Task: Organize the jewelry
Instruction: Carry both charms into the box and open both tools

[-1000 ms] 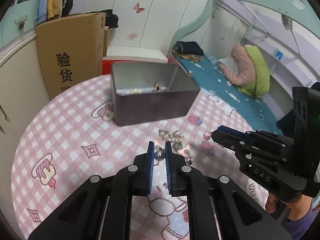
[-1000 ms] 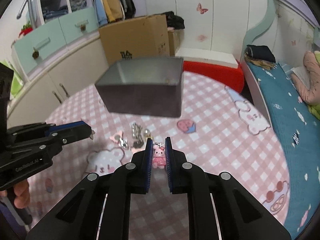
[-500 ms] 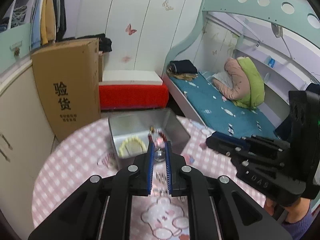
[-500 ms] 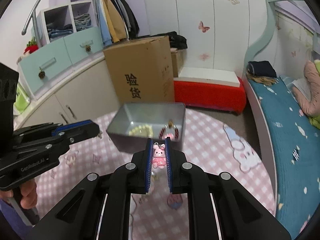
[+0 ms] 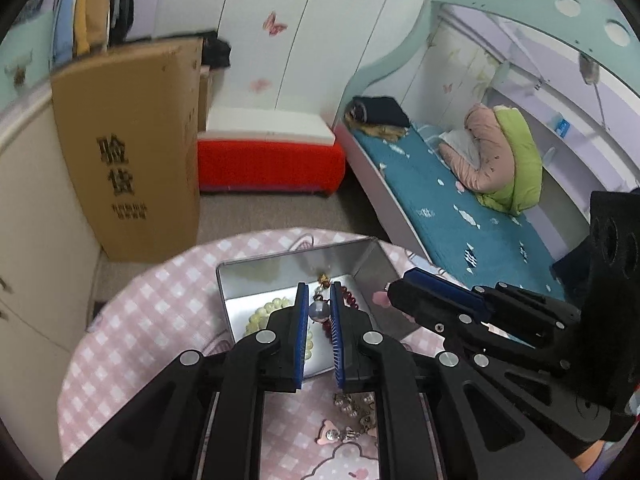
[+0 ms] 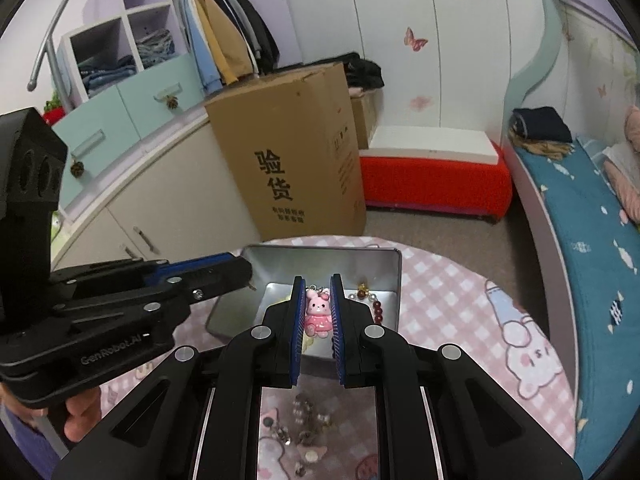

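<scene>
My left gripper (image 5: pixel 319 312) is shut on a silver bead charm (image 5: pixel 319 311) and holds it above the open grey metal tin (image 5: pixel 256 268). My right gripper (image 6: pixel 317 312) is shut on a pink bunny charm (image 6: pixel 317 314) above the same tin (image 6: pixel 394 276). In the tin lie a pale bead bracelet (image 5: pixel 266 310) and a dark red bead bracelet (image 6: pixel 377 309). The right gripper (image 5: pixel 404 298) shows in the left wrist view, the left gripper (image 6: pixel 240 272) in the right wrist view, each over the tin's edge.
Loose silver charms (image 5: pixel 354 408) lie on the pink checked round table (image 5: pixel 160 300) in front of the tin. A cardboard box (image 6: pixel 296 152), a red bench (image 6: pixel 432 180), cupboards and a bed (image 5: pixel 460 208) stand beyond the table.
Both grippers have risen from the table with their charms and moved forward, from in front of the tin to above it.
</scene>
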